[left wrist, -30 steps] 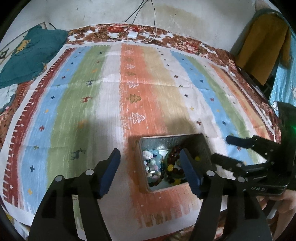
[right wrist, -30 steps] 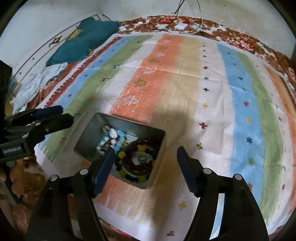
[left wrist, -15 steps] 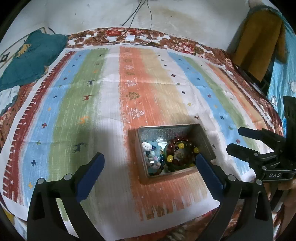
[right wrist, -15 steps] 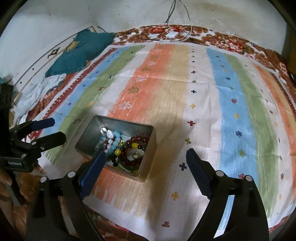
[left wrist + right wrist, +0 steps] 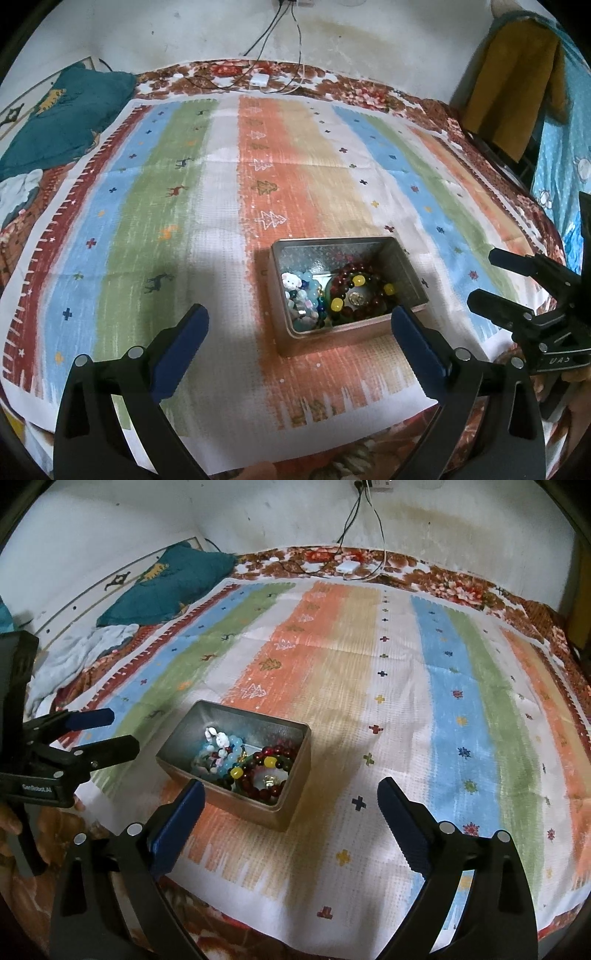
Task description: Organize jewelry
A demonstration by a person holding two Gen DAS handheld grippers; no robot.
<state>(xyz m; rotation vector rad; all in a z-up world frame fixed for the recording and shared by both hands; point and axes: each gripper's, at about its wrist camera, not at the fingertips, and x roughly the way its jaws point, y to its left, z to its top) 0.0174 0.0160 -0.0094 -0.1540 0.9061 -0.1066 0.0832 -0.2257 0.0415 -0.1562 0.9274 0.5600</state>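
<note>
The tin sat lower center-right in the left view, holding the beads. Both grippers, left and right, were spread wide and empty. The tin lay ahead-right of the left, ahead-left of the right, roughly equidistant.
</note>
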